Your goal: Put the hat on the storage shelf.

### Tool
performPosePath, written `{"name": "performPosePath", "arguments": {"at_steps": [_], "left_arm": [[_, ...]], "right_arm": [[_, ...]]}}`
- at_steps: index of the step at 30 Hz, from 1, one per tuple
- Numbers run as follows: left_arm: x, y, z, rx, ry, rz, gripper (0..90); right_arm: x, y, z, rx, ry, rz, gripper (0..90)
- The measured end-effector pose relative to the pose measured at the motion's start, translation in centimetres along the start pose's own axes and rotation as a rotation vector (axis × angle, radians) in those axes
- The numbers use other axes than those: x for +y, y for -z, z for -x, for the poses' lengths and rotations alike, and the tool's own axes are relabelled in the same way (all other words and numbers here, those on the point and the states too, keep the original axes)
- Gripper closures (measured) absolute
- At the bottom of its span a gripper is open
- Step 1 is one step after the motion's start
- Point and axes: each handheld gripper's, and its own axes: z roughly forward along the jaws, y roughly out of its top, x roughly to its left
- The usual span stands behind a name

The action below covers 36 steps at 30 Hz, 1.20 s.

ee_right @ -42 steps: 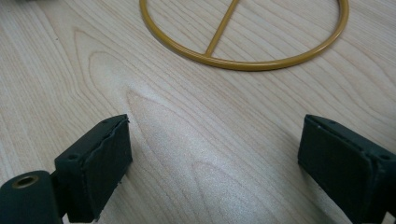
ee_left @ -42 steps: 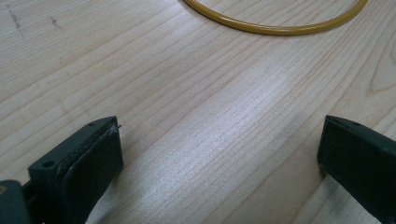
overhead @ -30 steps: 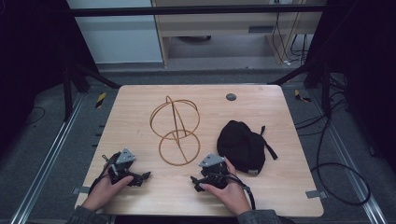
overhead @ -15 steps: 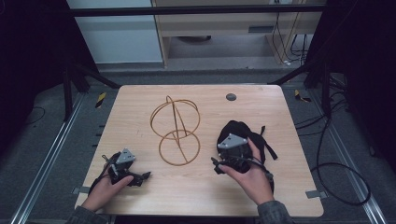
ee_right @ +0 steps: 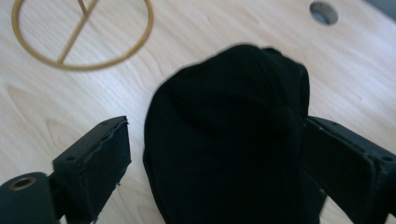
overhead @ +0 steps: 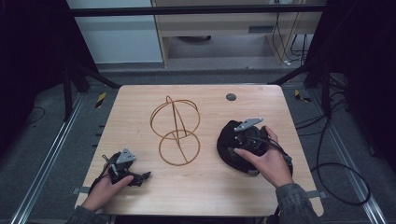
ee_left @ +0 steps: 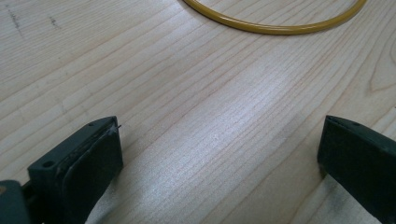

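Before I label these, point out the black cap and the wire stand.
black cap (ee_right: 224, 140), right gripper view, middle of its crown.
wire stand (overhead: 179, 148), high view, its base ring.

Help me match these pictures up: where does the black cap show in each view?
High view: the cap lies right of centre on the table, under the right hand-held gripper.
Left gripper view: not in it.
Right gripper view: the cap sits in the middle, between the open jaws.
Shared landmark: the wire stand's base ring, left of the cap.
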Motion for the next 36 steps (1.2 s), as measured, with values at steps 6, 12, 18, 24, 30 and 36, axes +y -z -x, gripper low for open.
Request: {"name": "performPosePath", "arguments": {"at_steps": [6, 12, 18, 24, 30, 36], "left_arm": [[0.0, 0.0, 0.0, -0.002, -0.002, 0.000, 0.0], [0.1, -0.1, 0.0, -0.005, -0.005, 0.001, 0.0], [0.2, -0.2, 0.0, -0.007, -0.008, 0.001, 0.0], [0.2, -0.2, -0.1, -0.010, -0.013, -0.002, 0.0], [0.2, -0.3, -0.1, -0.011, -0.010, 0.002, 0.0], [0.2, -0.3, -0.1, -0.011, -0.010, 0.002, 0.0]], "right_arm": [[0.0, 0.3, 1.7, 0.013, 0.024, -0.076, 15.9], [0.3, 0.3, 2.7, 0.015, 0.041, -0.124, 25.5], [1.0, 0.4, 2.8, 0.036, 0.036, -0.126, 21.7], [1.8, -0.5, 2.8, 0.027, 0.045, -0.147, 17.7], [2.2, -2.2, 3.7, 0.006, 0.013, -0.190, 23.4], [2.2, -3.6, 4.4, 0.035, -0.016, -0.204, 31.7]]}}
